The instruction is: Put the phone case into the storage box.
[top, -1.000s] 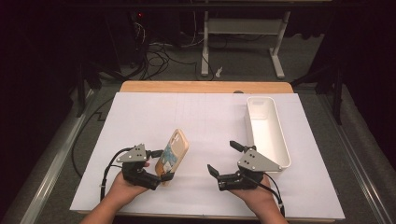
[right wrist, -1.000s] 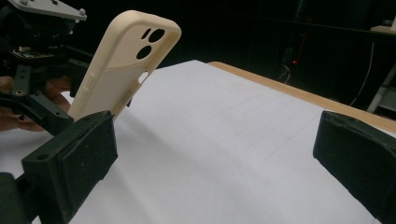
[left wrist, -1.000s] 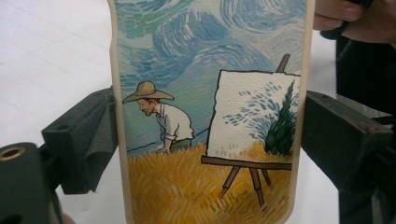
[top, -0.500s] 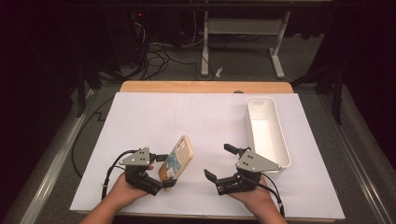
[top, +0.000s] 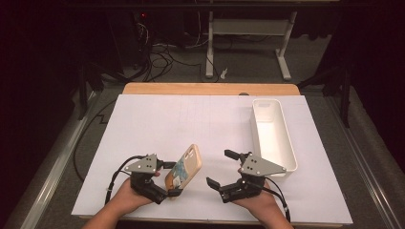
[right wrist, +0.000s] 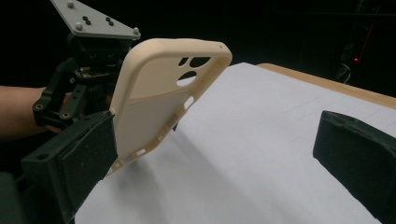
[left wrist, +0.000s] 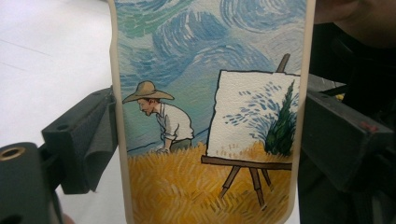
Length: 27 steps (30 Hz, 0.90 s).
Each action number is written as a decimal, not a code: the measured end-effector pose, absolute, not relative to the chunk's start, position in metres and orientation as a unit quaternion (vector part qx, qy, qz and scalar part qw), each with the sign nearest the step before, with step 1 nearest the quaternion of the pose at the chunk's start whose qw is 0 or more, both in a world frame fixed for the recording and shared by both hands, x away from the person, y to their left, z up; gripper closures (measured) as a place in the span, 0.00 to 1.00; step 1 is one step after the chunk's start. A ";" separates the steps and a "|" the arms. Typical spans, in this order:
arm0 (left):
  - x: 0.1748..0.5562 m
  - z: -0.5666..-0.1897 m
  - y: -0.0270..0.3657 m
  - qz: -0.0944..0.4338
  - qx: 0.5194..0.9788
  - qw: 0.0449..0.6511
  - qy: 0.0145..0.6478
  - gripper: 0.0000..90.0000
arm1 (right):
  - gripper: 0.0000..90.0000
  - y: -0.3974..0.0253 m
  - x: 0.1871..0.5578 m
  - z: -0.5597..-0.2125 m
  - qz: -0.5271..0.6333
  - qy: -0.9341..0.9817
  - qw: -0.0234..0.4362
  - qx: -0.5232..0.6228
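Note:
A cream phone case with a painted picture of a man in a straw hat and an easel is held tilted above the white table sheet. My left gripper is shut on its lower end, one jaw on each long edge. In the right gripper view I see the case's plain inner side with its camera holes, and the left gripper behind it. My right gripper stands open just right of the case, with nothing between its jaws.
An empty long white tray stands at the right side of the sheet, close behind the right gripper. The white sheet covers the table, with a wooden edge at the back. Beyond lie dark floor, cables and a desk frame.
The left gripper has brought the case a little right and nearer the front edge, tilting it lower. The right gripper has shifted slightly left toward it, still open.

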<state>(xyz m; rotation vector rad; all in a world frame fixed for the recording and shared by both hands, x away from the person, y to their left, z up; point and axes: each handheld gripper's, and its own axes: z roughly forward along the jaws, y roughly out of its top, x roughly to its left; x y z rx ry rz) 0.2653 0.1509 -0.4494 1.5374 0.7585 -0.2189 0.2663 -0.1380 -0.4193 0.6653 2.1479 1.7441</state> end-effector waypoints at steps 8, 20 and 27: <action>0.262 -0.450 0.148 -0.111 0.684 0.647 0.319 0.13 | 0.00 -0.135 0.266 -0.420 0.617 0.747 0.116 0.219; 0.257 -0.452 0.145 -0.124 0.694 0.644 0.297 0.13 | 0.00 -0.133 0.264 -0.418 0.634 0.742 0.087 0.201; 0.266 -0.444 0.143 -0.119 0.699 0.644 0.287 0.13 | 0.00 -0.131 0.265 -0.415 0.632 0.744 0.090 0.198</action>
